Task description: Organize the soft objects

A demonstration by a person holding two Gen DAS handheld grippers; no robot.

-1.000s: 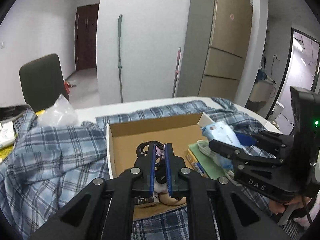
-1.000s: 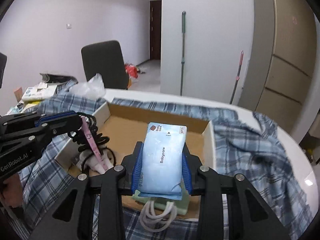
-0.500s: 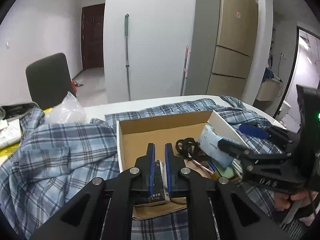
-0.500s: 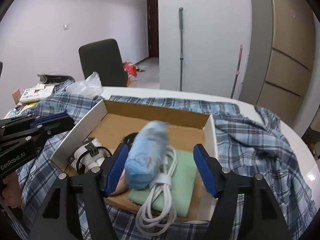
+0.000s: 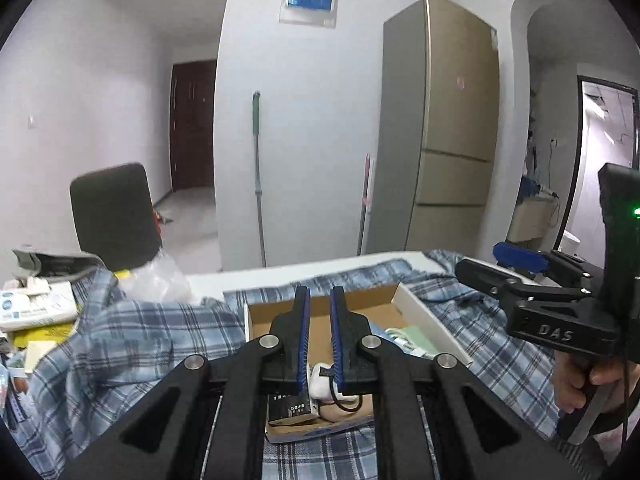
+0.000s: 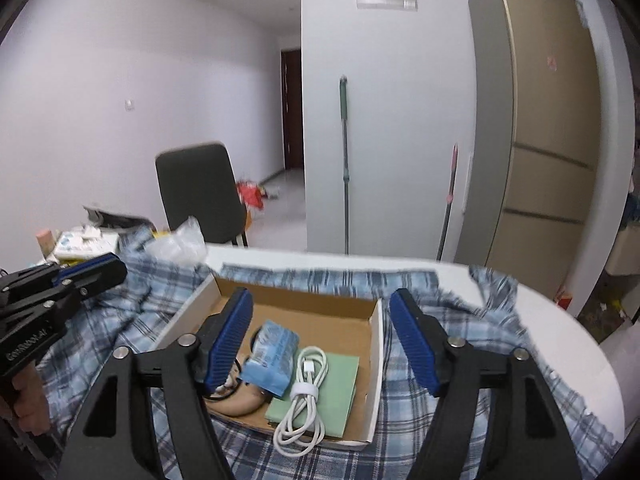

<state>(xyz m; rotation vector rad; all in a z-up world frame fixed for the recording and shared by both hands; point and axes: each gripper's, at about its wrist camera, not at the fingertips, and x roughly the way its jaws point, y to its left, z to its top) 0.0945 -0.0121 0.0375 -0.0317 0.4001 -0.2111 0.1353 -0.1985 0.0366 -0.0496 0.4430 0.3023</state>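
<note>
The right gripper [image 6: 320, 340] hangs with fingers wide apart above the shallow cardboard box [image 6: 374, 364]. Inside lies the pale blue wipes pack [image 6: 270, 356], beside a coiled white cable [image 6: 304, 396]. The left gripper [image 5: 319, 340] holds nothing, its fingers nearly together.

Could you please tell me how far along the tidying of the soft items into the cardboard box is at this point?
Done: the blue tissue pack, white cable and green pad lie in the cardboard box. In hand: nothing; the right tool is open above the box, the left tool nearly closed and empty. Left: the plastic bag and clutter beyond the plaid cloth, possibly.
</note>
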